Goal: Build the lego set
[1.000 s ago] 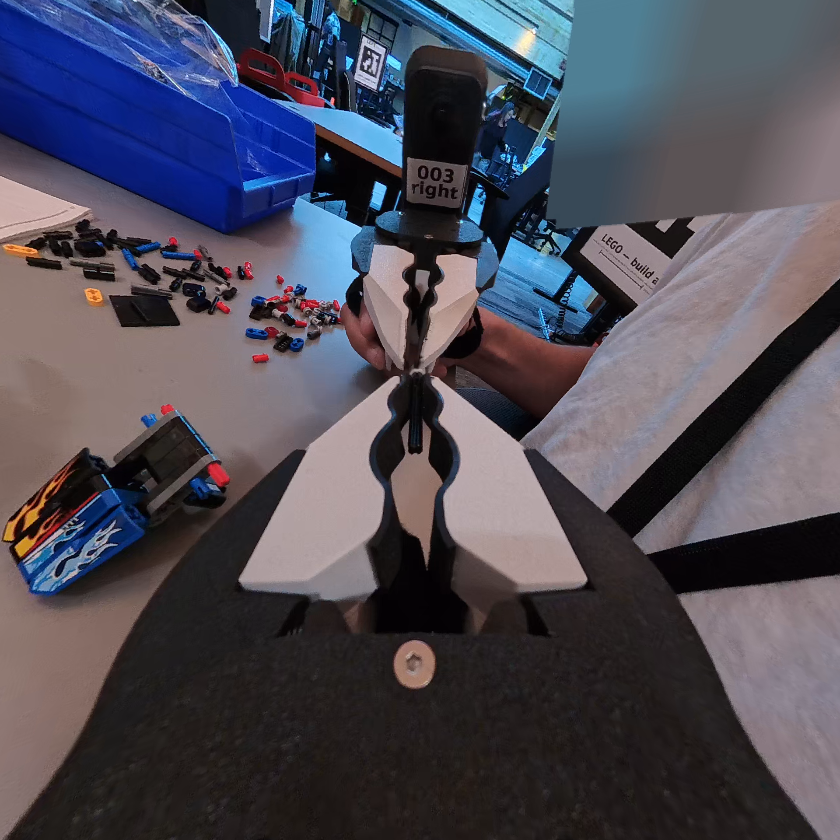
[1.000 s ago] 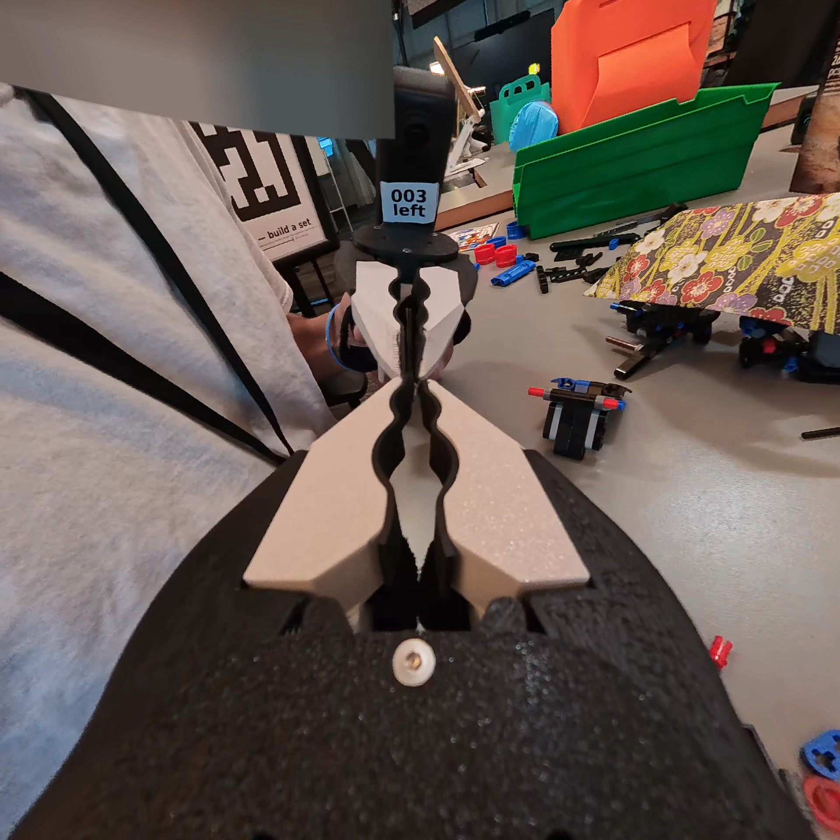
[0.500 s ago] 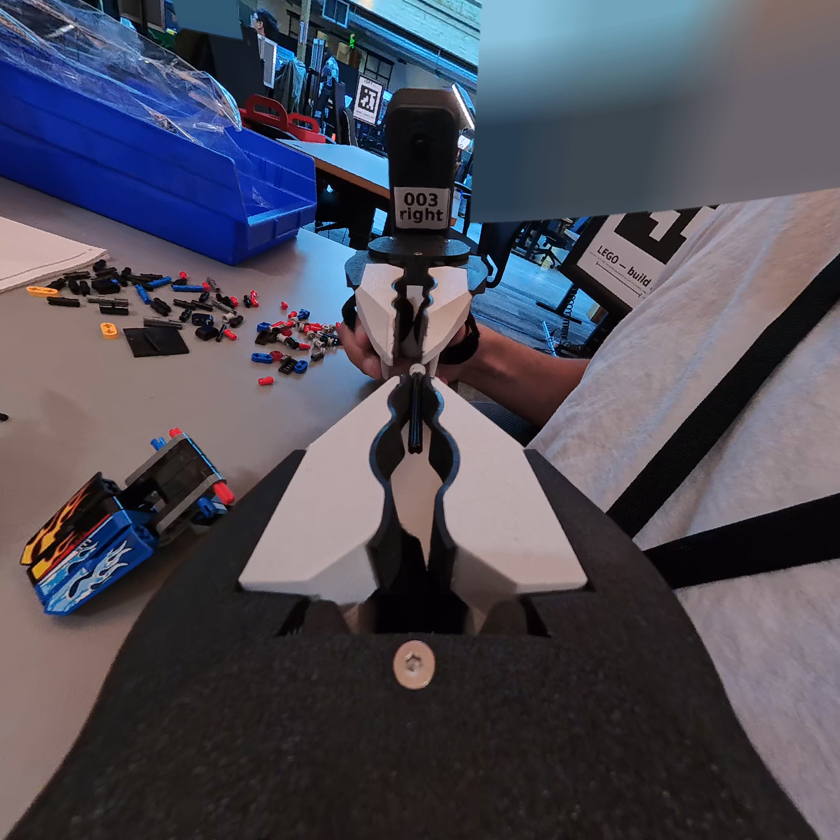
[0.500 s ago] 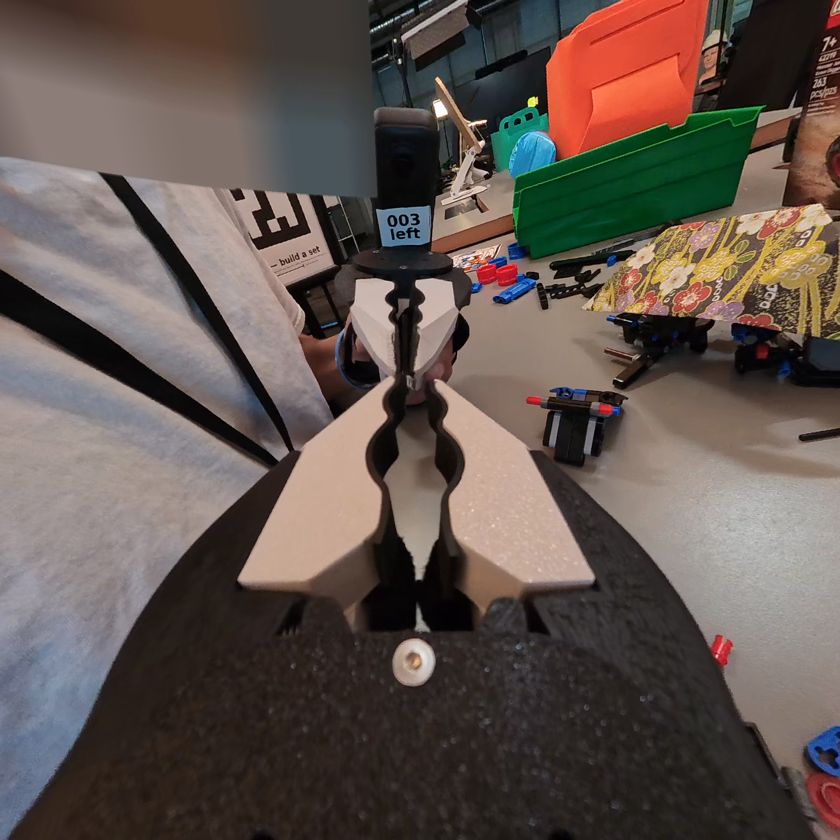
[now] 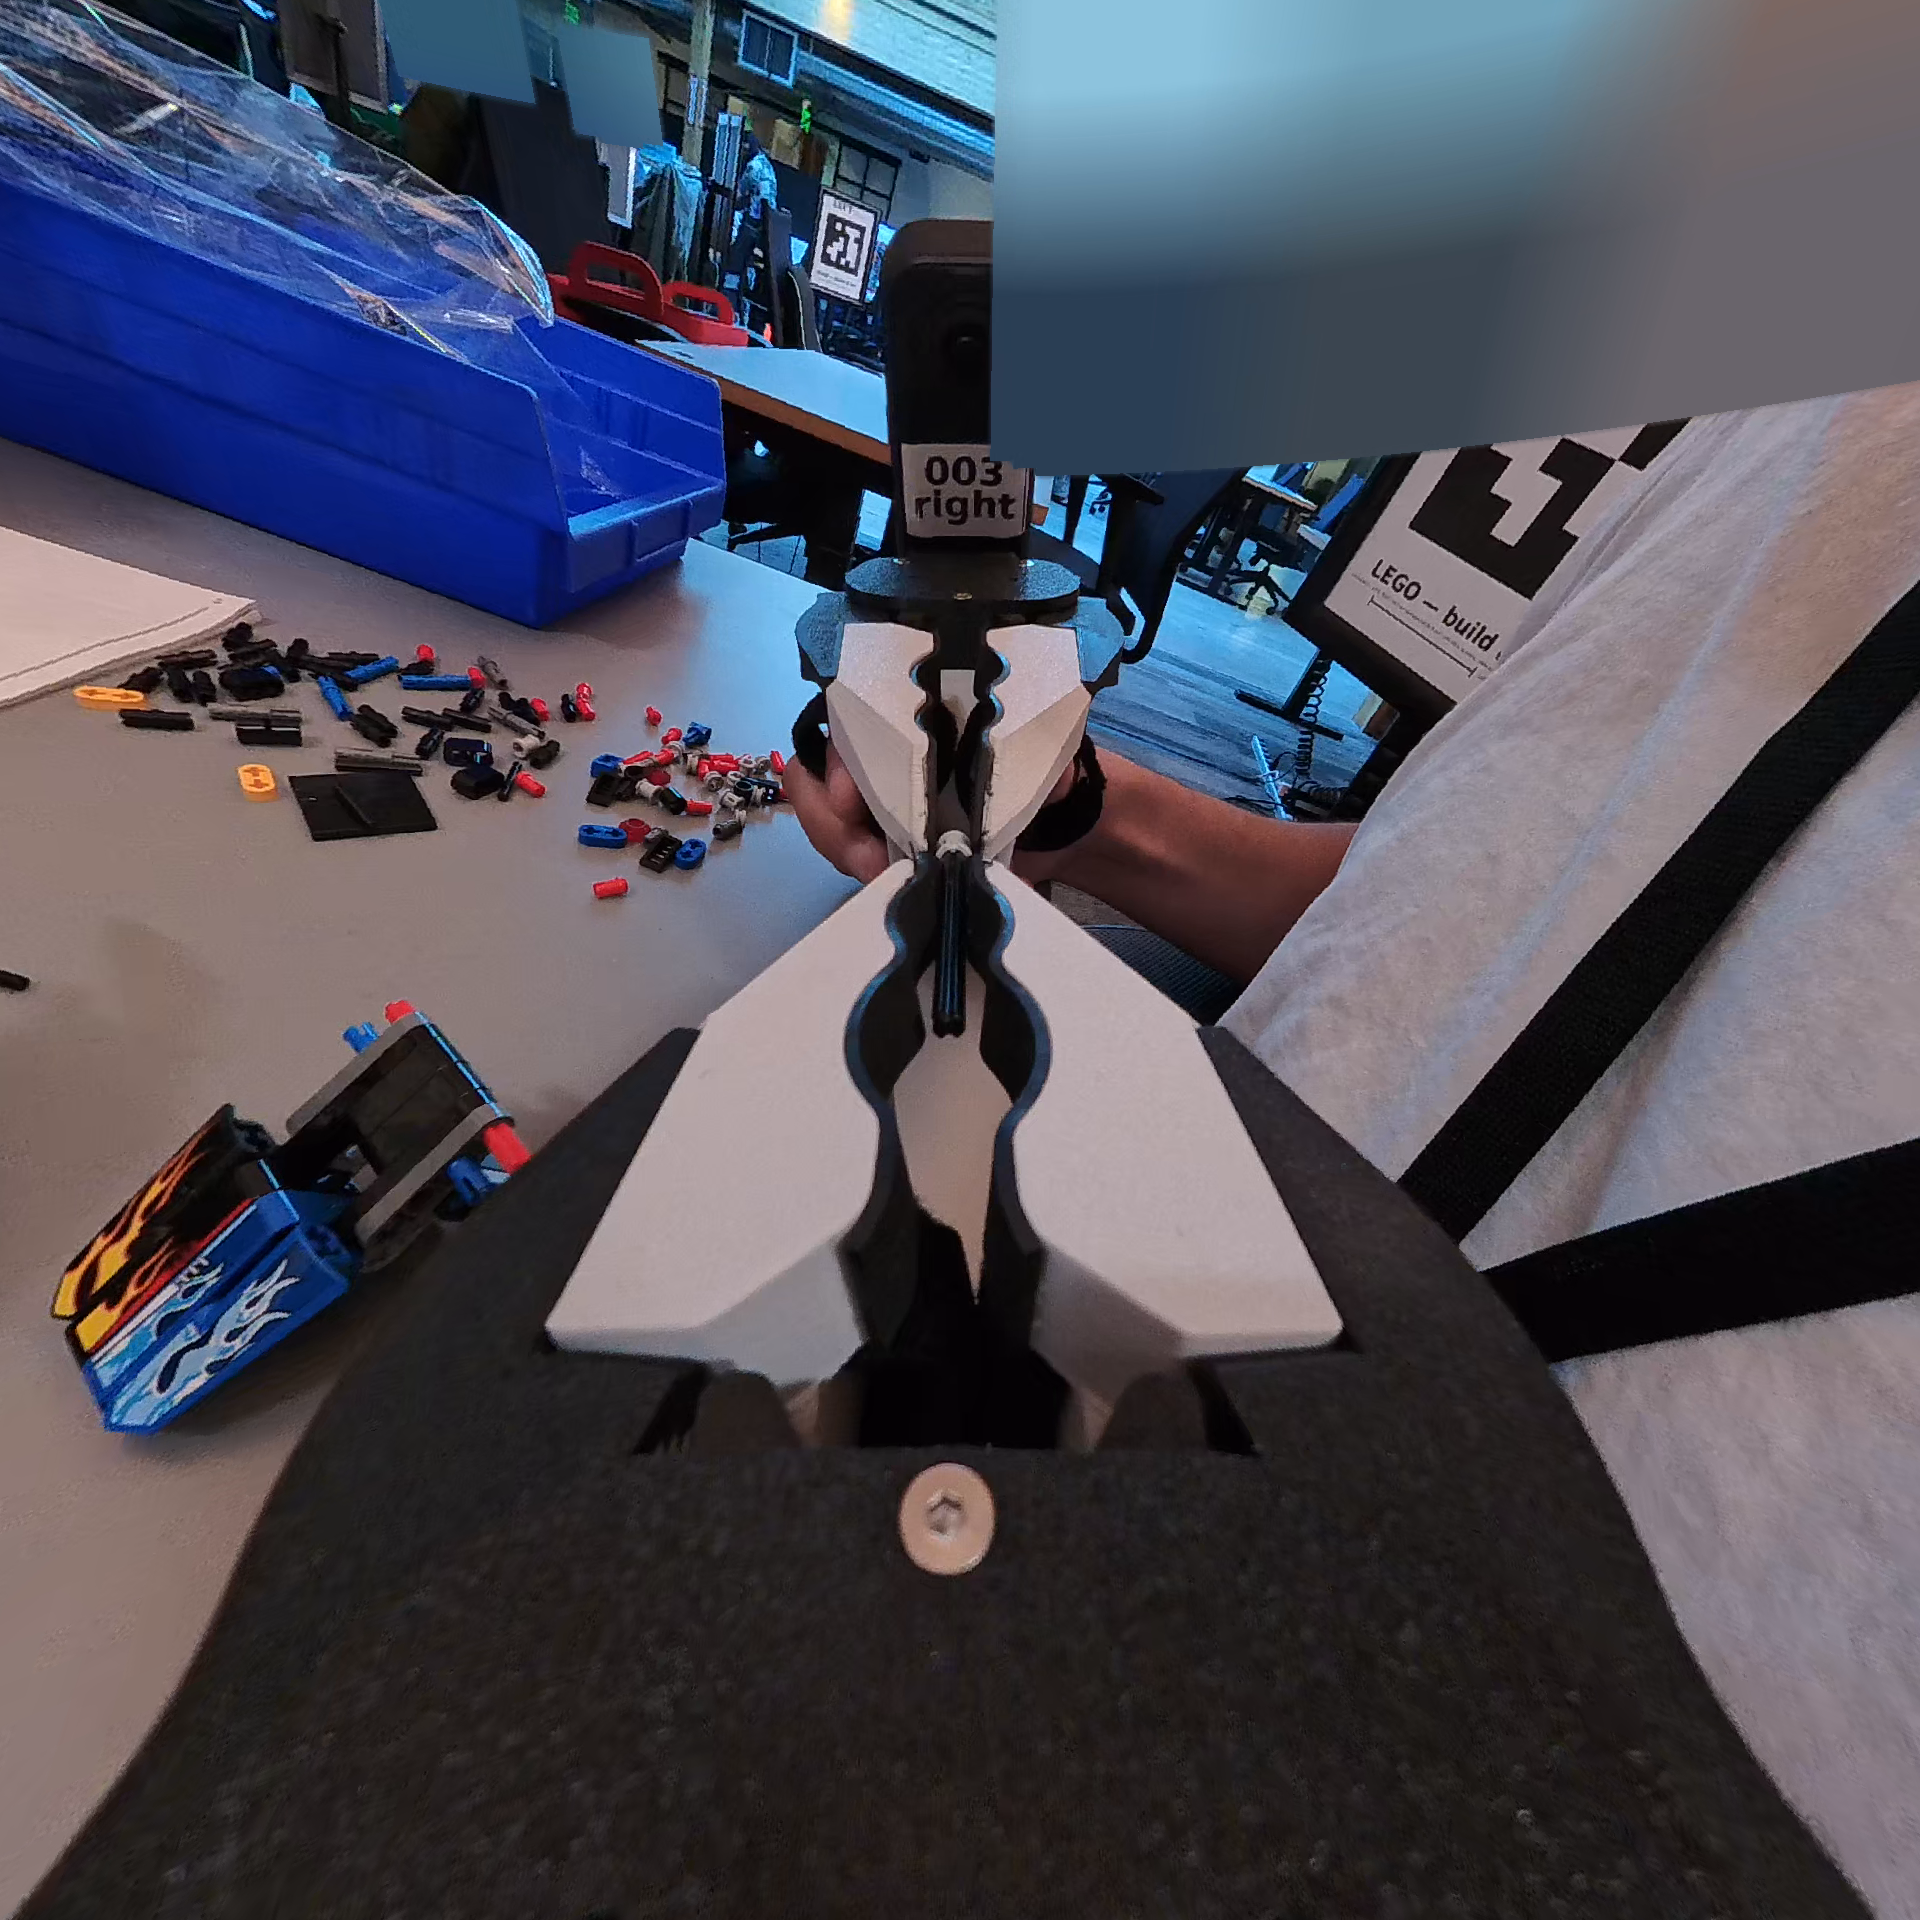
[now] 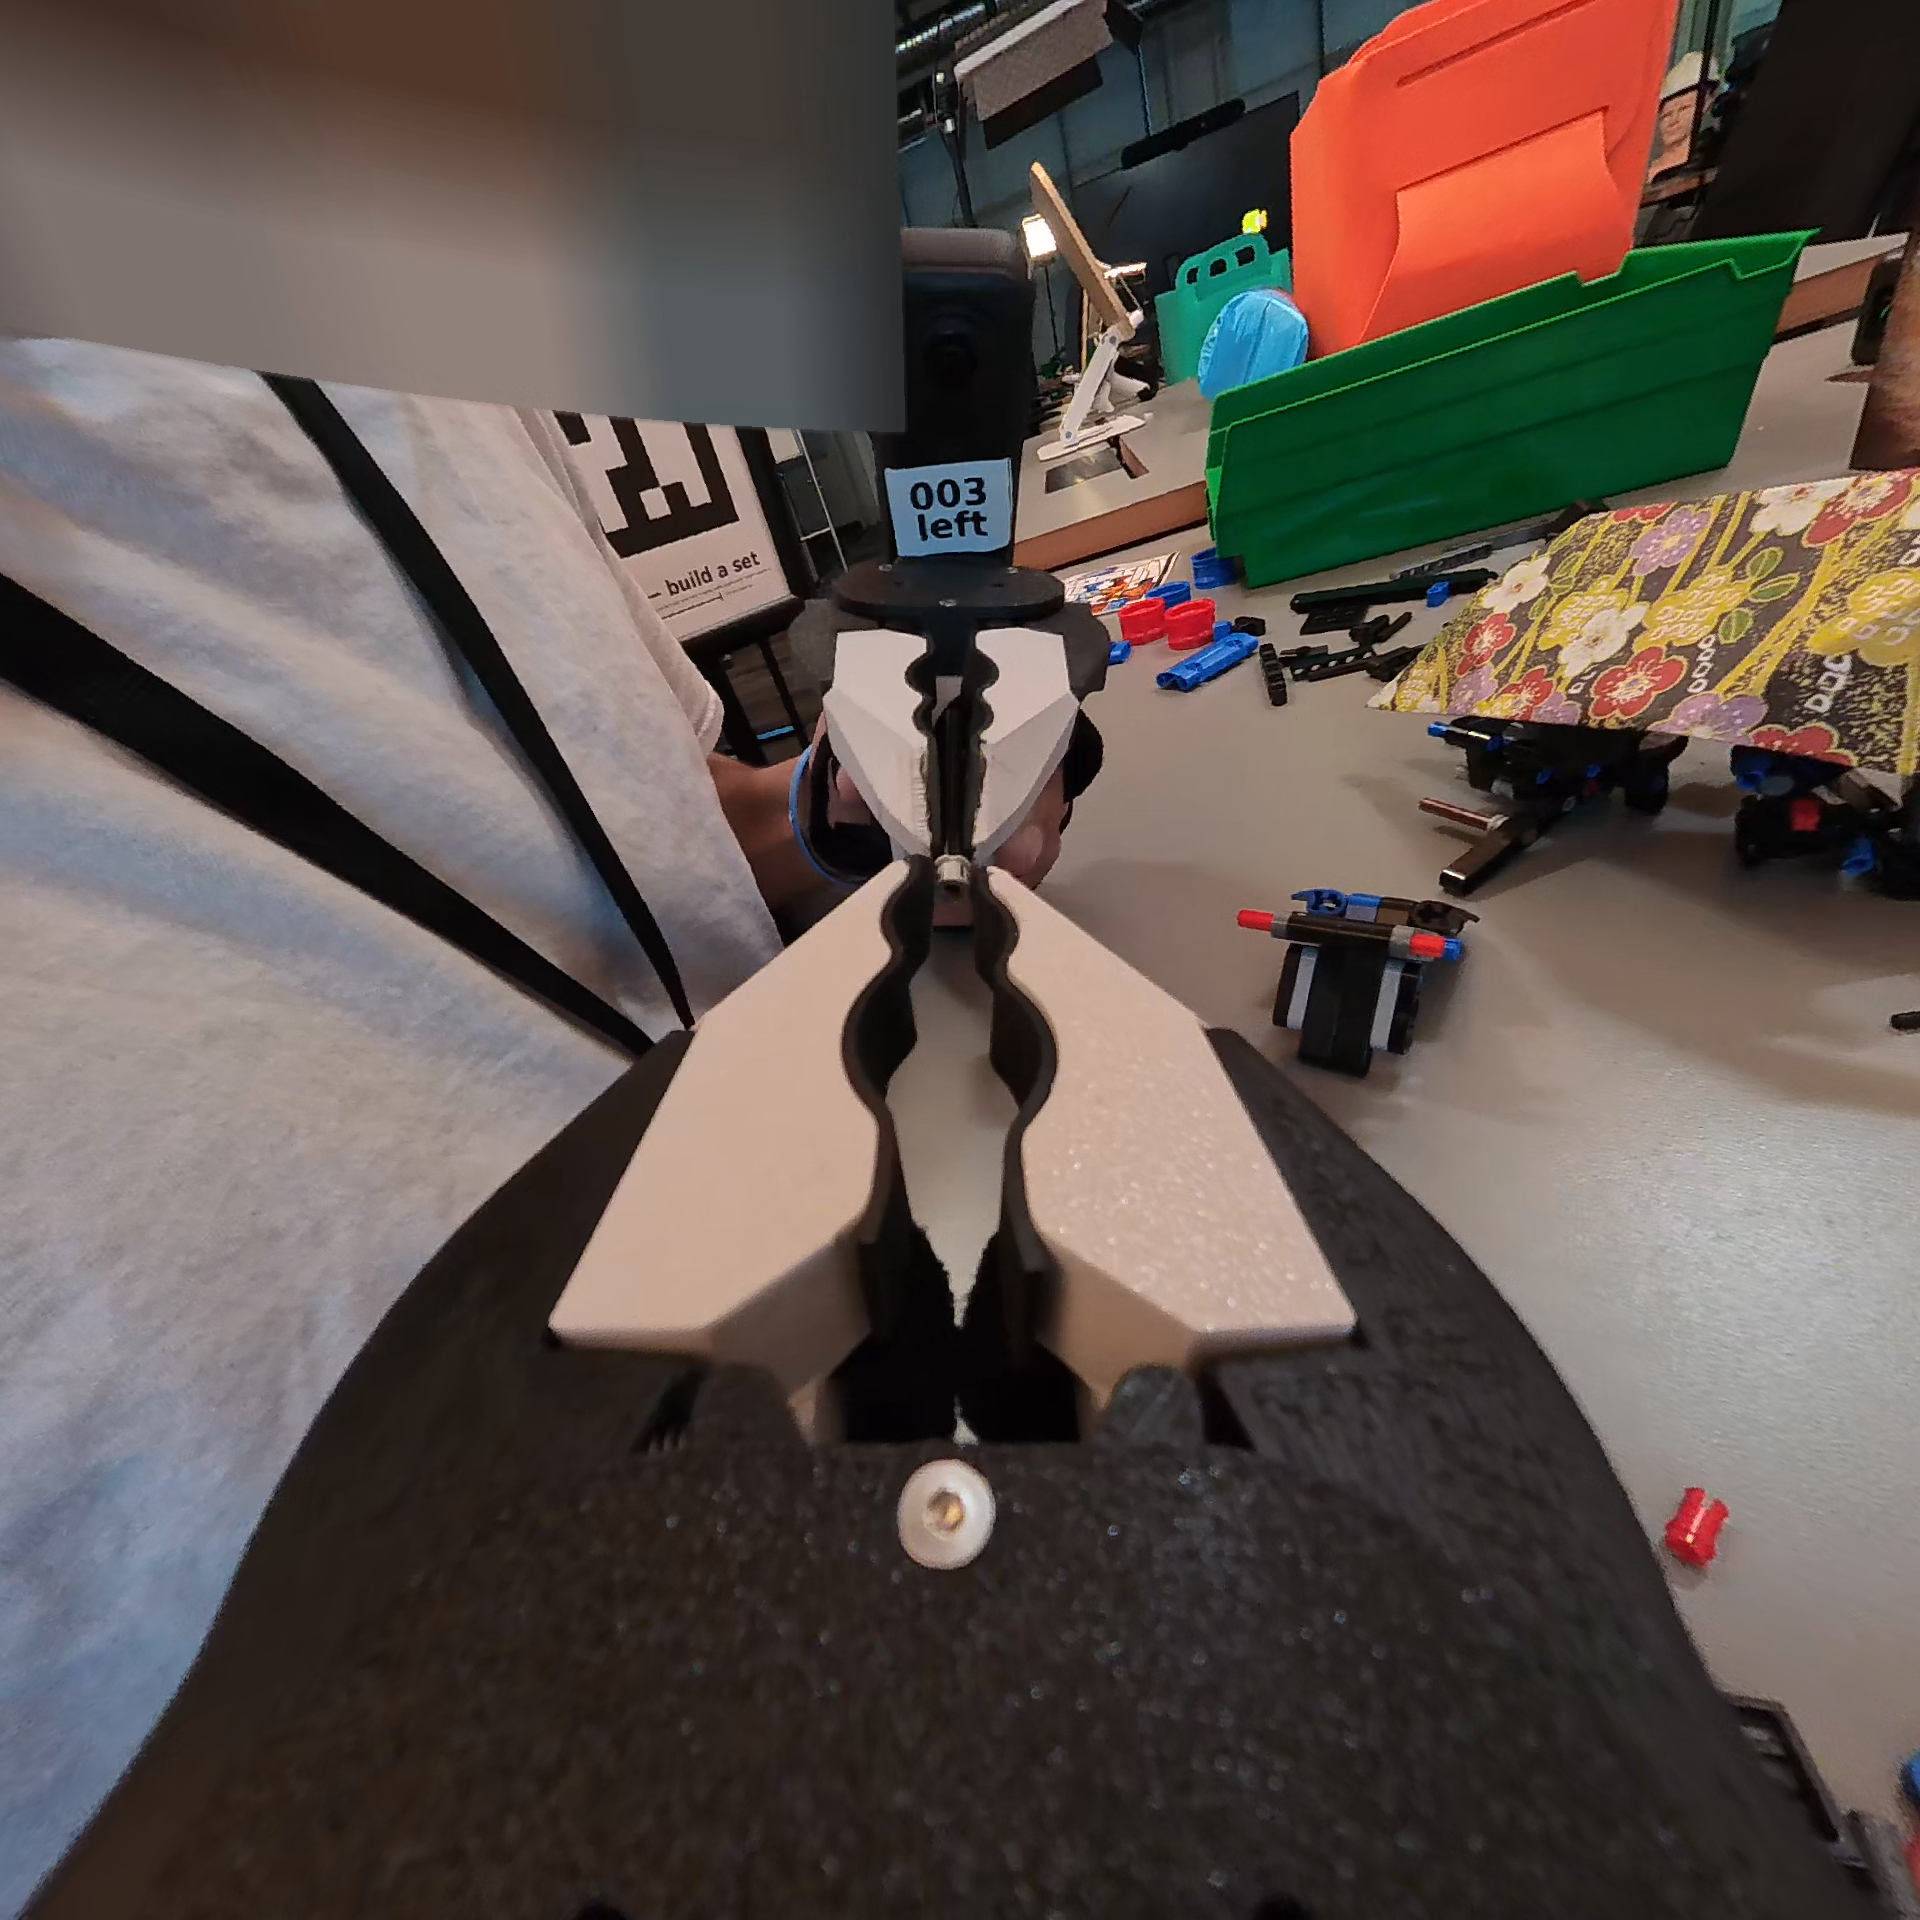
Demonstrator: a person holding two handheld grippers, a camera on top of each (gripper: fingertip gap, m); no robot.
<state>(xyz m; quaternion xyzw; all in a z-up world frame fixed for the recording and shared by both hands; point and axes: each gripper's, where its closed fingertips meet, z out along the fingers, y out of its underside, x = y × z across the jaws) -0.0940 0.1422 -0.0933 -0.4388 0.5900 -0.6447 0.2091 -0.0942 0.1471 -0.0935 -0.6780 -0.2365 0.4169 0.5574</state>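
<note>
Presently the left gripper [image 5: 948, 883] has its fingers clamped on a thin black axle [image 5: 948, 966], held in the air above the desk [image 5: 312, 935] edge; the right gripper [image 6: 951, 883] has its fingers closed on a small grey bushing [image 6: 951, 868] at the axle's tip. Risks: slight misalignment would jam the bushing; excess push could slide the axle through the grip or drop either part off the desk. The flame-decal car body [image 5: 208, 1257] lies apart.

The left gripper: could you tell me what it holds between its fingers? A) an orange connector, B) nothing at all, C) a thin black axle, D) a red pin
C: in the left wrist view a thin black axle sits clamped near the tips of the left gripper, with a small grey bush at its far end, facing the right gripper.
</note>
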